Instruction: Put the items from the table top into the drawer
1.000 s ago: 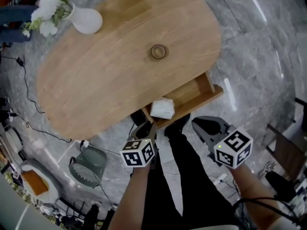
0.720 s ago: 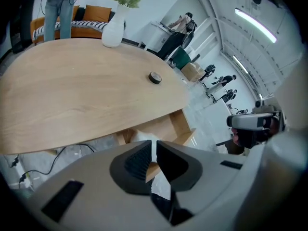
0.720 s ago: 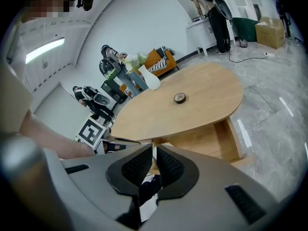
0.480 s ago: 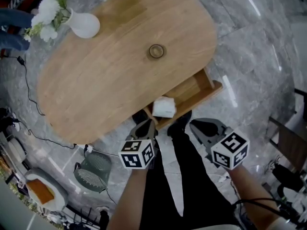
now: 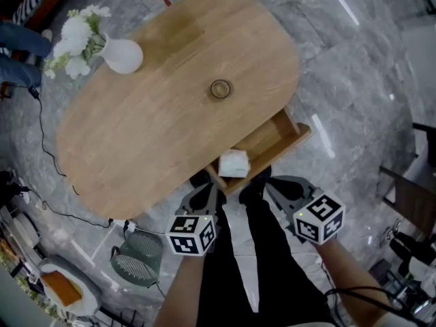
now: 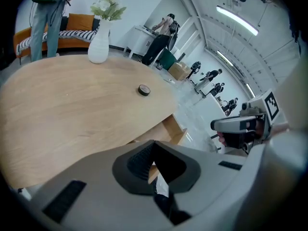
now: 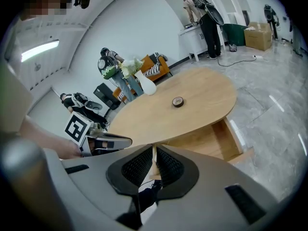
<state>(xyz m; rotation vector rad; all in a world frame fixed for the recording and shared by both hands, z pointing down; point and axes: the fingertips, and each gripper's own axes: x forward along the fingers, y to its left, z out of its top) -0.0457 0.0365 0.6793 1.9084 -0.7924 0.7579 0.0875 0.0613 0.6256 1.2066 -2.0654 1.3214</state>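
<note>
A small dark round ring (image 5: 219,88) (image 6: 144,90) (image 7: 178,101) lies near the middle of the oval wooden table (image 5: 157,128). The table's drawer (image 5: 276,138) (image 6: 173,129) (image 7: 226,138) stands pulled out on my side, with a white folded packet (image 5: 234,163) at its left end. My left gripper (image 5: 206,189) (image 6: 154,143) hangs just below and left of that packet. Its jaws have just been closing and are shut, with nothing between them. My right gripper (image 5: 271,182) (image 7: 154,148) hovers in front of the drawer, shut and empty.
A white vase with white flowers (image 5: 122,55) (image 6: 99,47) stands at the table's far left end. A grey office chair (image 5: 136,261) and floor cables (image 5: 41,148) sit left of my legs. People and a sofa (image 6: 72,25) are in the background.
The left gripper has drawn back and up from the white packet, which stays in the drawer. The right gripper has hardly moved.
</note>
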